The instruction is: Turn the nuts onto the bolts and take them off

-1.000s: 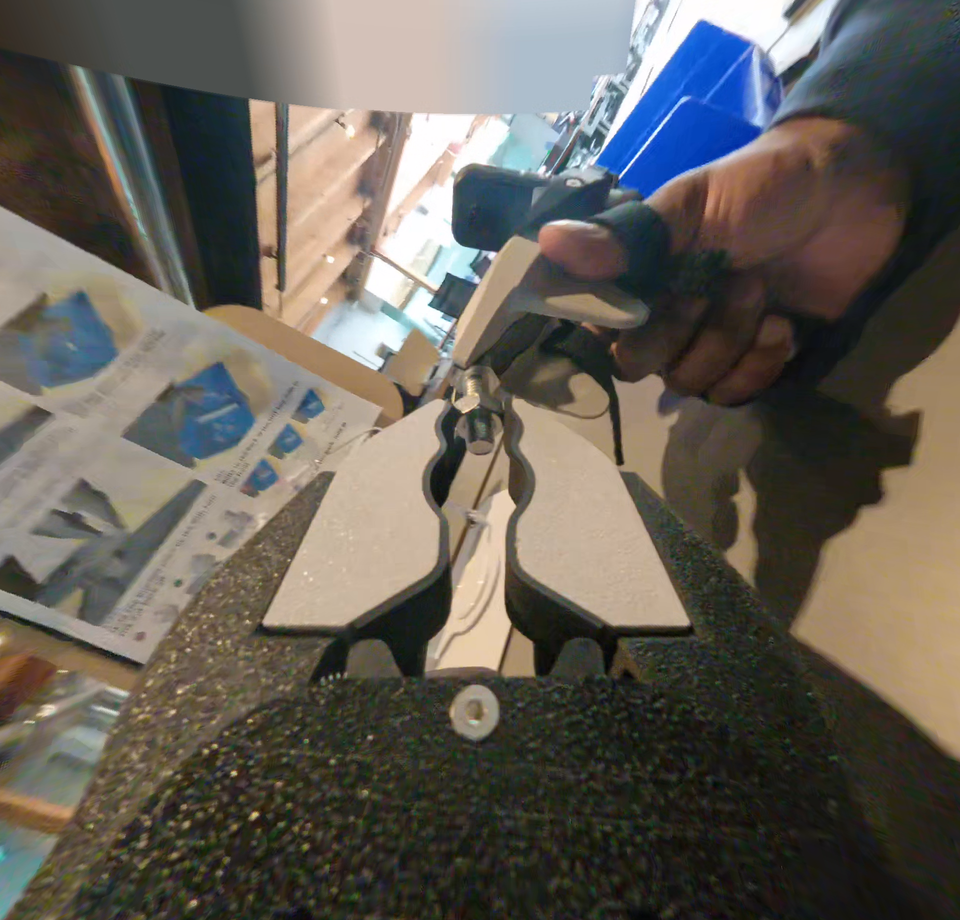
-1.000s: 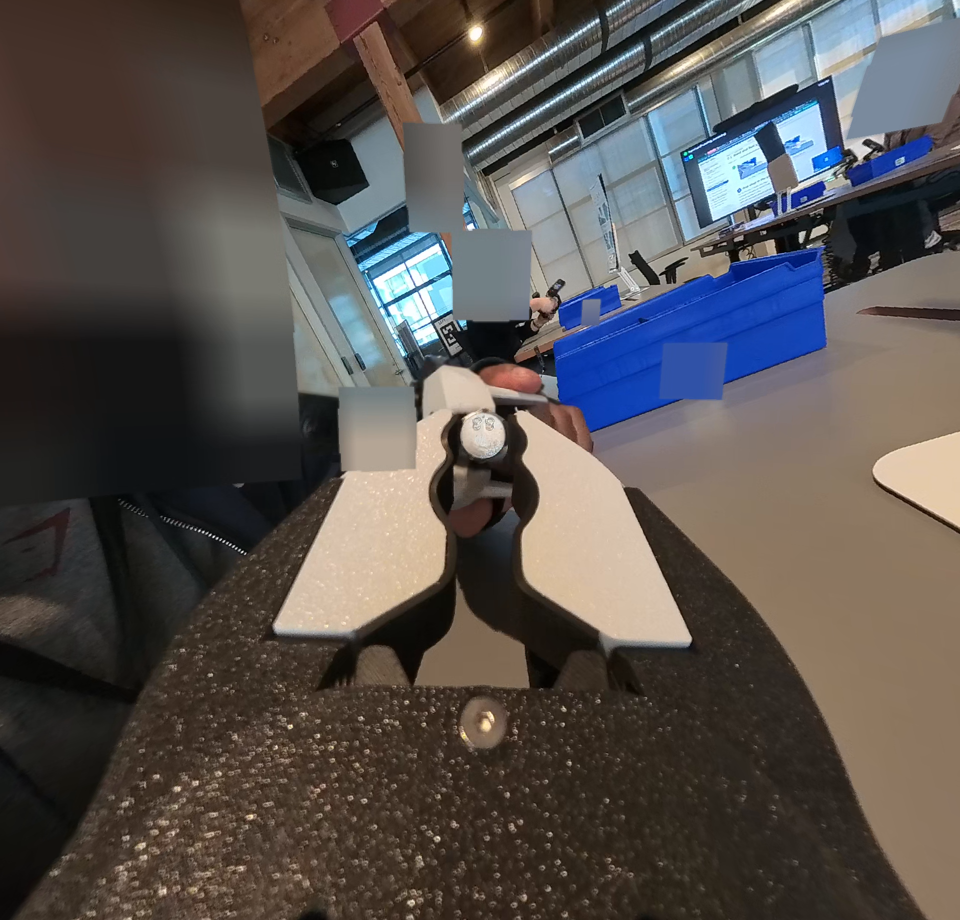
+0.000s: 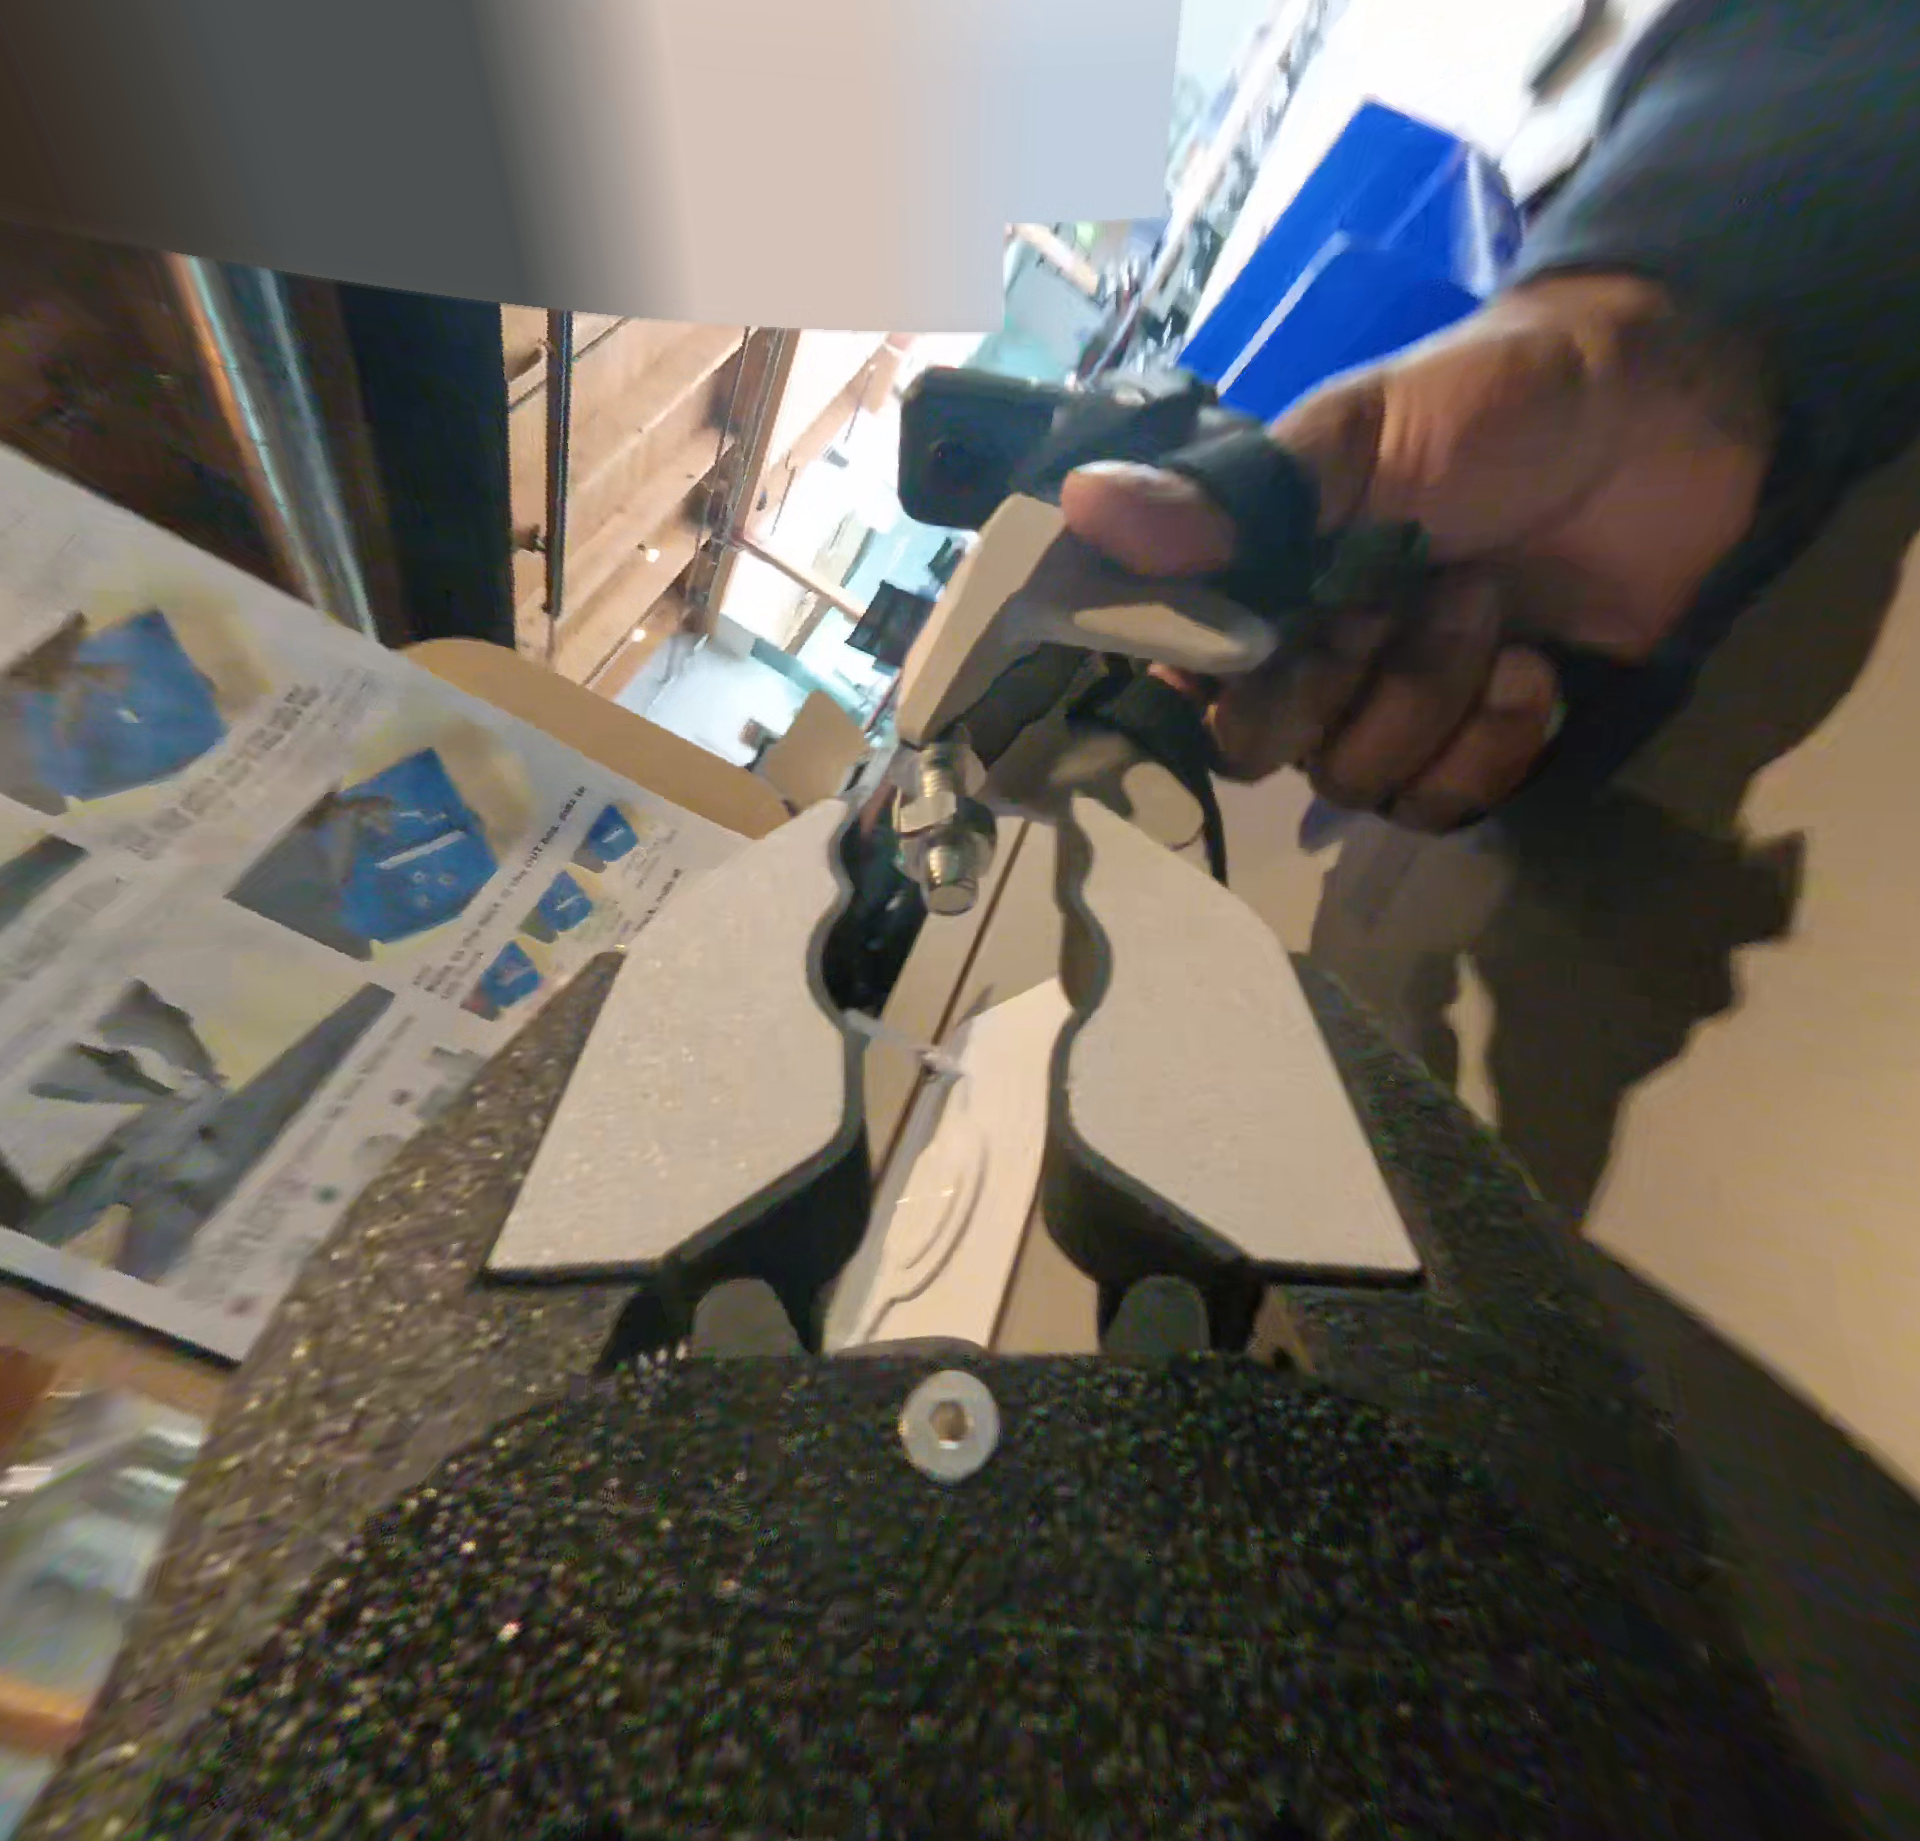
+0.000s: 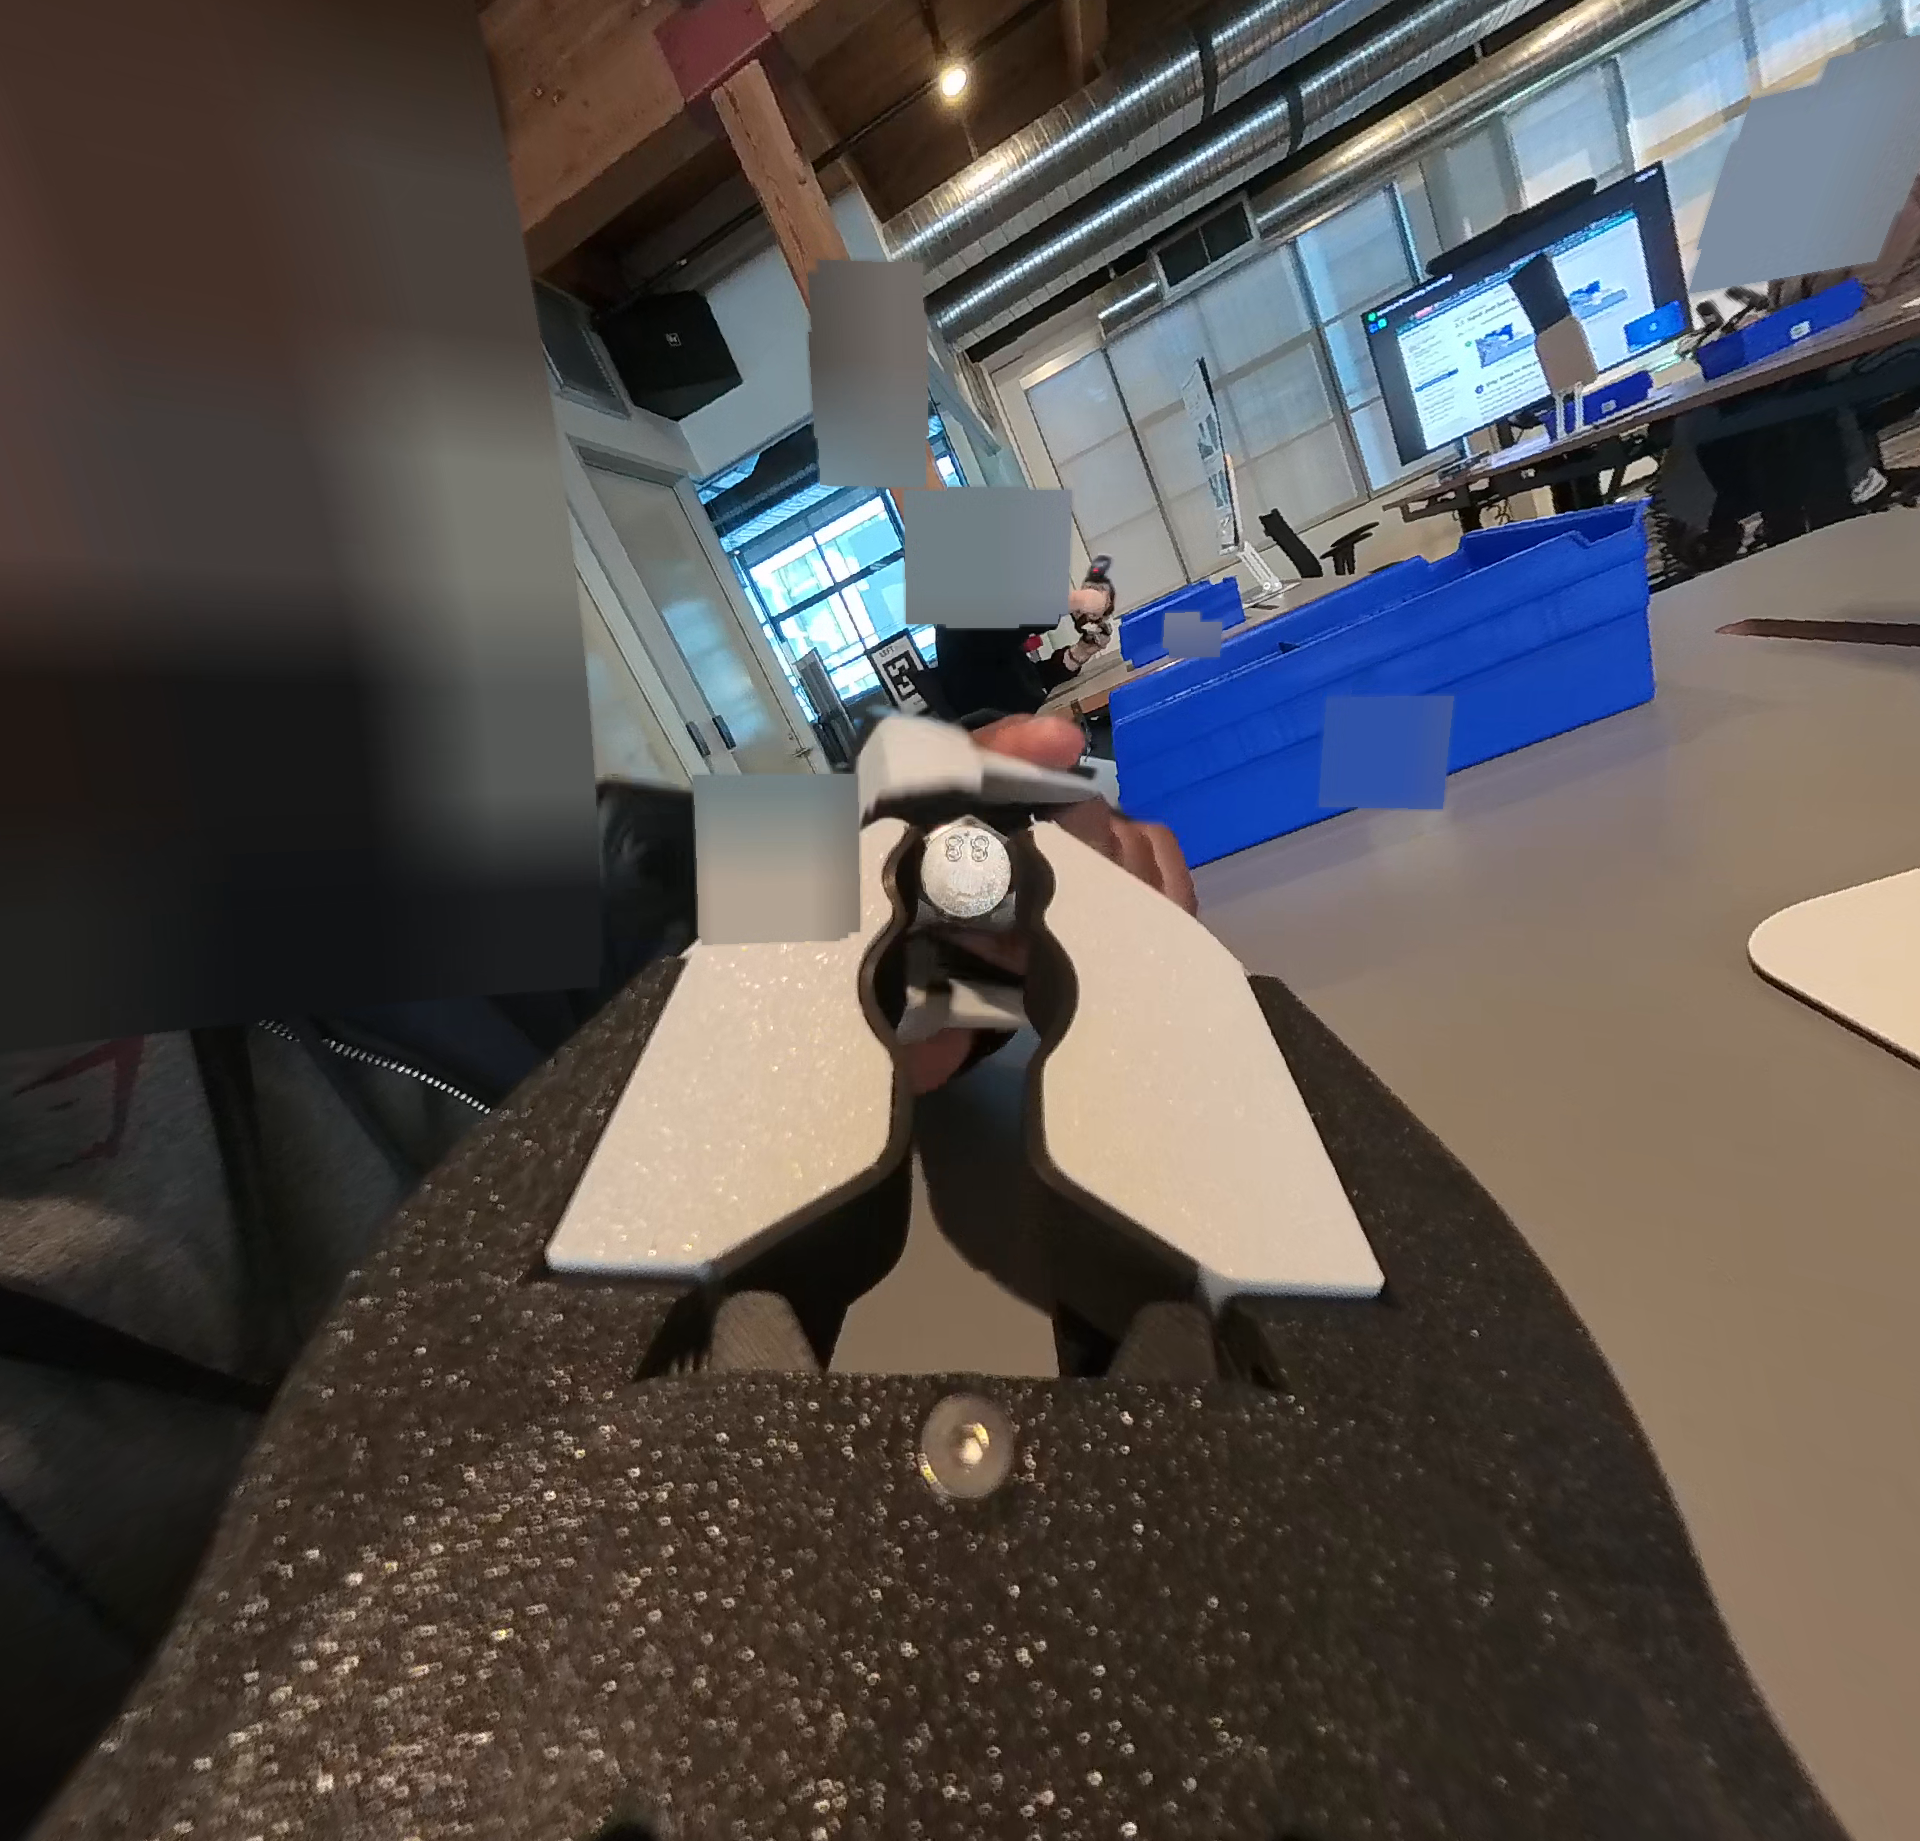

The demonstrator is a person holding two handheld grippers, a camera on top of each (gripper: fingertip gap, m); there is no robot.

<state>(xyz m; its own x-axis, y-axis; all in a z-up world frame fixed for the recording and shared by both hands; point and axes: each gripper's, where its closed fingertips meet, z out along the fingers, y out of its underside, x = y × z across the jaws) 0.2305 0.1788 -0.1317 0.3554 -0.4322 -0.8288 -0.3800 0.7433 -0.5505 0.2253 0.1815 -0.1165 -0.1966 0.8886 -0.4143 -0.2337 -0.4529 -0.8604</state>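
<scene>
Clearly silver bolt [image 4: 966, 875], hex nut [image 3: 932, 812] threaded.

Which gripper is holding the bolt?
The right gripper grips the bolt by its head. The left gripper is open, with nothing clamped.

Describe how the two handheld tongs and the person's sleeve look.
Both tongs, left and right, have a speckled black grainy body, flat pale grey fingers with wavy black-edged inner contours, and one silver screw at the centre. The sleeve is dark grey; a black strap crosses the thumb.
</scene>
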